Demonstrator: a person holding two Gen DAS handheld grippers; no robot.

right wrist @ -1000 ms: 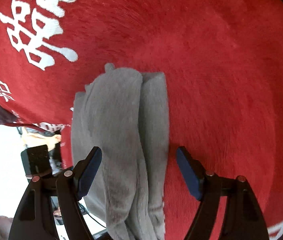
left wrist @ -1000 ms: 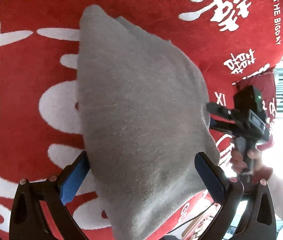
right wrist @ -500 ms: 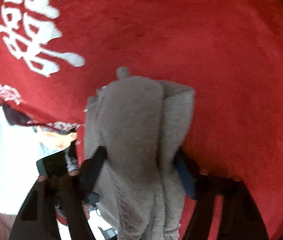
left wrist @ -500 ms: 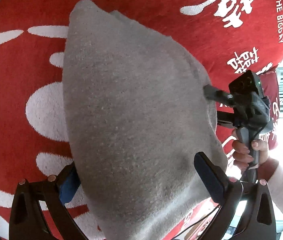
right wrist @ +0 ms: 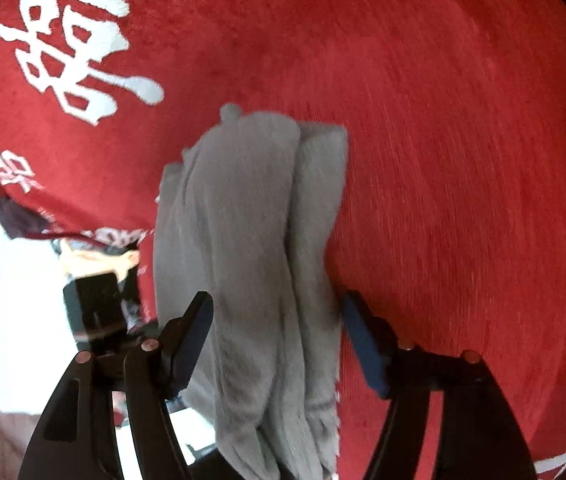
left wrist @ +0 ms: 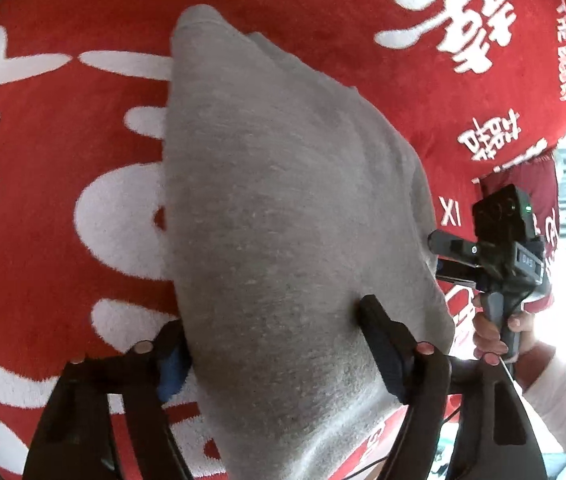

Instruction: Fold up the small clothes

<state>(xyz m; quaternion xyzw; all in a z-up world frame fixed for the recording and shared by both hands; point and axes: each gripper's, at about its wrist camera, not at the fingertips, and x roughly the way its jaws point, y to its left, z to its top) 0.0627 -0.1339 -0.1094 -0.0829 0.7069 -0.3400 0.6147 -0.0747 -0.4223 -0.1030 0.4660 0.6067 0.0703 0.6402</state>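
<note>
left wrist view: the left gripper (left wrist: 273,340) has its two jaws pressed into the sides of the grey garment (left wrist: 283,220), so it is clamped on the near end of the cloth. the garment lies stretched away from the camera over the red blanket (left wrist: 63,200) with white characters. at the right edge the right gripper (left wrist: 437,254) sits against the garment's side, held in the person's hand (left wrist: 499,336); from here i cannot tell how its jaws stand.

right wrist view: the right gripper (right wrist: 275,332) straddles the bunched grey garment (right wrist: 251,220), jaws close against both flanks, the right one touching; whether it truly pinches is unclear. the cloth shows several long layers lying together on the red blanket (right wrist: 463,160).

judging by those layers, at least one lengthwise fold seems done; a crosswise fold and flattening look to be left.
</note>
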